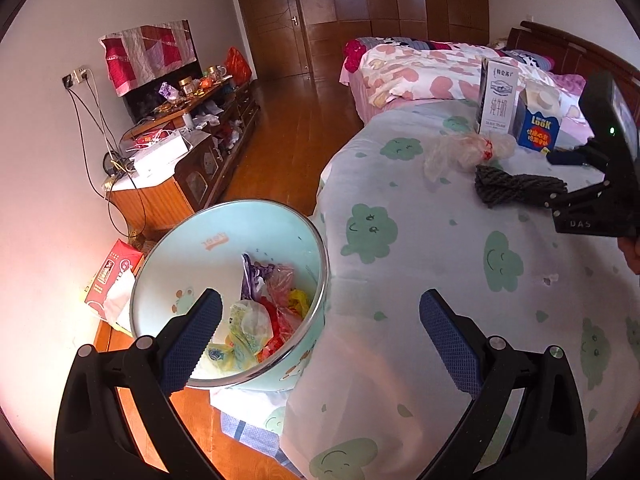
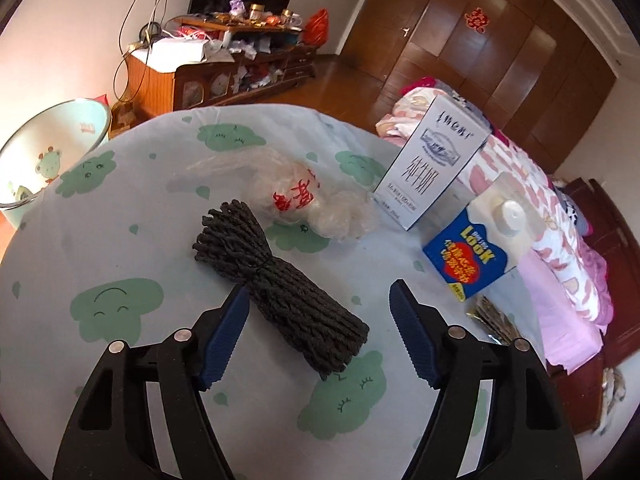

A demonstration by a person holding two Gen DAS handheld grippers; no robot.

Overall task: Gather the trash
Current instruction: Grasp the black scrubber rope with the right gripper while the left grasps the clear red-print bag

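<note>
Left gripper [image 1: 320,320]: fingers spread wide, ribbed blue pads [image 1: 192,340] bare, holding nothing; it hangs over the edge of the bed sheet [image 1: 400,280], pale cloth printed with green smiling clouds. Beneath its left finger, at 8 o'clock in the left wrist view, stands the trash basin [image 1: 200,256], a round mint enamel vessel with a metal rim, containing crumpled glossy wrappers [image 1: 264,312] in red, yellow and purple. Right gripper [image 2: 318,332]: fingers likewise spread, straddling the near half of a yarn bundle [image 2: 280,288], a dark grey twisted skein cinched at its waist; whether the left pad touches the yarn cannot be told. Just beyond, toward 12 o'clock, lies a crumpled translucent plastic bag [image 2: 304,200] with red print, touching the skein's far end. At 1 o'clock stands an upright white rectangular milk carton [image 2: 432,168]; at 2 o'clock, a blue carton [image 2: 476,256] with a white round cap, tilted. Farther off: a cluttered wooden cabinet [image 2: 240,72] and dark panelled wardrobe [image 2: 500,52].
</note>
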